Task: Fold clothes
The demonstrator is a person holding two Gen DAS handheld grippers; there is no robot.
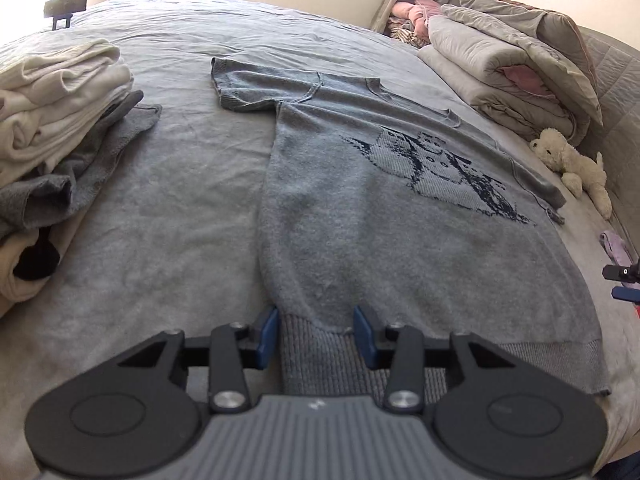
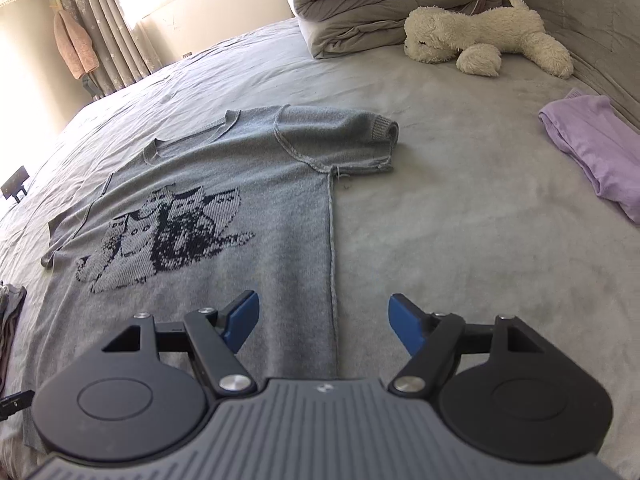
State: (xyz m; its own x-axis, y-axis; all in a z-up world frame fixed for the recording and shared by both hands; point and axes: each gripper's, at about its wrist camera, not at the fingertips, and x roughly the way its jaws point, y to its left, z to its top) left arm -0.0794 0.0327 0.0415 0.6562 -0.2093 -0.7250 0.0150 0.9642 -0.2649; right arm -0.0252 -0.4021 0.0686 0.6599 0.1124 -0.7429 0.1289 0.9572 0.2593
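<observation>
A grey knit short-sleeved sweater (image 1: 360, 208) with a dark cat pattern lies flat on the bed, hem toward me. It also shows in the right wrist view (image 2: 224, 208). My left gripper (image 1: 316, 334) is open, its blue fingers straddling the ribbed hem at the sweater's left bottom corner. My right gripper (image 2: 322, 320) is open over the sweater's right side seam near the hem, with nothing between its fingers. The right gripper's tip shows at the right edge of the left wrist view (image 1: 624, 280).
A stack of folded white and grey clothes (image 1: 60, 120) sits on the left of the bed. Folded grey quilts (image 1: 512, 64) and a white plush dog (image 2: 488, 36) lie at the headboard side. A folded purple garment (image 2: 596, 152) lies to the right.
</observation>
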